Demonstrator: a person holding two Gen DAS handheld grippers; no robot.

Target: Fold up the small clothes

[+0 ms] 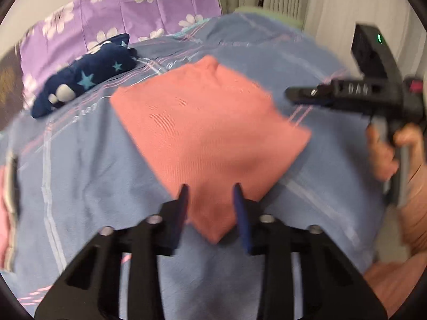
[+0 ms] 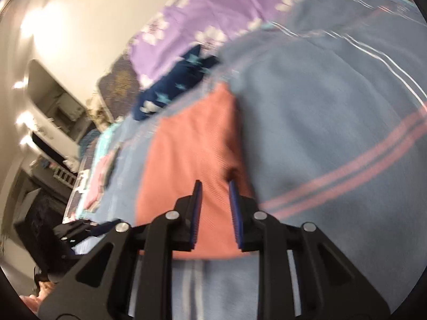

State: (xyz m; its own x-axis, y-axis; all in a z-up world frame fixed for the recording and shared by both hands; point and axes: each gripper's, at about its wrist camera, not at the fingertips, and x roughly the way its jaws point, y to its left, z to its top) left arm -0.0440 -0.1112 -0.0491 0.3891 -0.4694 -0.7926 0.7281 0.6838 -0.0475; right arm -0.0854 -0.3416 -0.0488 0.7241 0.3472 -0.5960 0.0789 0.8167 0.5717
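Salmon cloth (image 1: 208, 130) is laid folded on the blue sheet (image 1: 88, 170); left gripper (image 1: 210, 186) is held parted above its near corner, nothing gripped. Right gripper (image 2: 213, 182) is likewise parted over the cloth; a star-print garment (image 1: 85, 80) is seen near the purple pillow (image 1: 120, 13).

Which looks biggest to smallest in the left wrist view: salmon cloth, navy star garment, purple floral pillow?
1. salmon cloth, though it lies nearest the camera, which inflates it.
2. purple floral pillow, partly cut off by the frame edge, so unsure against the cloth.
3. navy star garment, clearly smallest.

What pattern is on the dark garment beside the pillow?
Navy garment with light blue stars; clearest in left wrist view.
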